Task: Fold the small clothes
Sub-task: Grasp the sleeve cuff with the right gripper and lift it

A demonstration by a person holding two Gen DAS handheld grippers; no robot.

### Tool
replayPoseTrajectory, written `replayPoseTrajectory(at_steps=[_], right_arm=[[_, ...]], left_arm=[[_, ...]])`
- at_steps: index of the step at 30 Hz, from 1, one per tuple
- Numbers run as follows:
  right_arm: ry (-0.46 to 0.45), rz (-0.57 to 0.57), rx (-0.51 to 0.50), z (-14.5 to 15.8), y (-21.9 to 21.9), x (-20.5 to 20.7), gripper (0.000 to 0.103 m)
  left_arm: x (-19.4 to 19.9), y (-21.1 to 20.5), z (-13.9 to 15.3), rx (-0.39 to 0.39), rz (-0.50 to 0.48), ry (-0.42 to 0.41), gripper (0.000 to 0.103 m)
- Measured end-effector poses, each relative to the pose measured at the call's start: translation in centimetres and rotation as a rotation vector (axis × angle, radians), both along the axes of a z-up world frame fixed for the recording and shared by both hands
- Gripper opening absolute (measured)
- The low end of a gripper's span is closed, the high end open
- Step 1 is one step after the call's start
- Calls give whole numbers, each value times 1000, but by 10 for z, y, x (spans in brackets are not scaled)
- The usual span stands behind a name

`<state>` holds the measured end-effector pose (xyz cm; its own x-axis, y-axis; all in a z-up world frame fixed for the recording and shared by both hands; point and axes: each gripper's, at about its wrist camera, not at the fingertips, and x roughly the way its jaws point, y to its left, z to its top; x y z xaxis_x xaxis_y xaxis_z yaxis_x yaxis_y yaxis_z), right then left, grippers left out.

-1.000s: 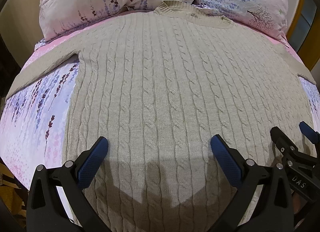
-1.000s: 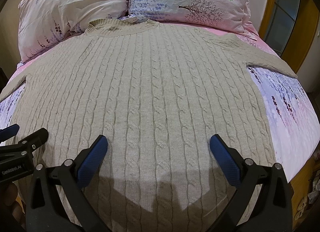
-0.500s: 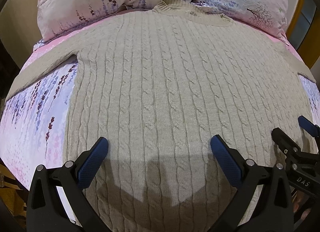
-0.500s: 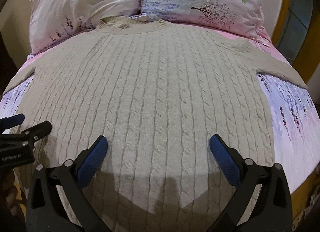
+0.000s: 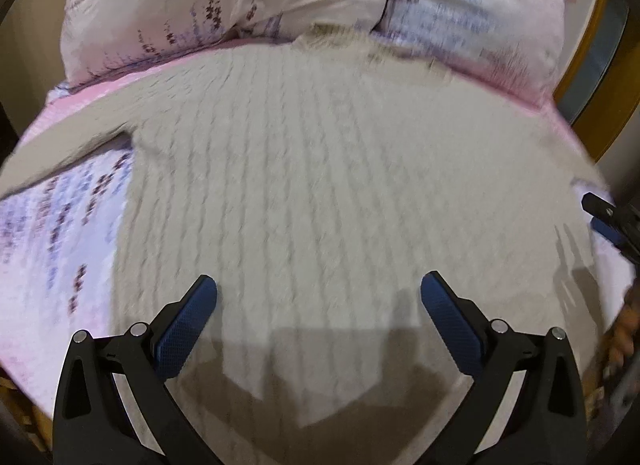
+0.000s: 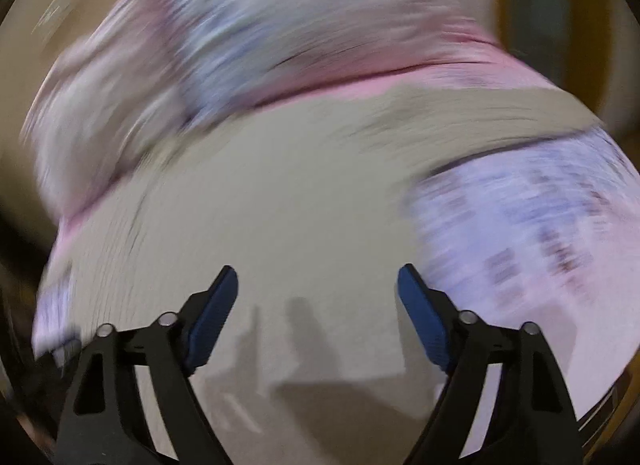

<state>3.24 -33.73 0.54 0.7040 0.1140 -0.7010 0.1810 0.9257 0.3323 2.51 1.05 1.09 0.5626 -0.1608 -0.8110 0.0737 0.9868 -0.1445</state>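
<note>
Flat across the floral bed [image 5: 60, 249] lies the beige sweater [image 5: 320, 193], collar toward the pillows [image 5: 224, 5]. Left gripper [image 5: 319, 299] jaws stand spread above its hem; right gripper [image 6: 318, 297] jaws are closing, gripping nothing.

The left gripper [image 5: 318, 305] points forward and steeply down, its two black arms spread wide and the blue pads [image 5: 188, 329] well apart with nothing pressed between them. The right gripper [image 6: 318, 293] also tilts downward; its jaws are closing, the blue pads [image 6: 212, 321] not yet pressing on anything, and its own view is heavily smeared. From the left wrist view the right gripper shows only at the far right edge, as a black finger with a blue tip, too cropped to read further.
</note>
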Motion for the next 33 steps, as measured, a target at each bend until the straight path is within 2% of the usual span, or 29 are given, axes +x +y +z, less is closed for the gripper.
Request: replayPoseTrajectory(at_steps=[3,6,12,15,19,24,25,26,27,30,33], right_arm=[[-2,-196,89,4,-76,10,65],[-6,-358,153,0,-142,16,57],[-11,-595,193,-13,-231,23,50],[17,-659,254,-28,-259,28,39],[24,-687,314,-45,-274,31,29],[11,-715,318,-49,-281,47,23],[9,-721,314,-50,-282,48,19],[14,-722,296,-50,-283,52,11],[22,-715,278,-51,-283,59,9],[-5,-707,211,-41,-275,59,8],[-88,-674,85,-10,-252,60,8]], left_arm=[[5,-2,7,-31,-14,-72,102],[11,-9,15,-12,-28,-135,102],[35,-15,14,-21,-36,-120,102],[43,-13,9,-53,-34,-94,102],[46,-11,6,-63,-28,-98,102],[50,-5,3,-77,-13,-90,102],[51,-4,3,-81,-12,-86,102],[52,-3,3,-88,-12,-82,102],[52,-2,2,-95,-11,-83,102],[52,1,3,-115,-6,-88,102],[52,4,3,-129,5,-90,102]])
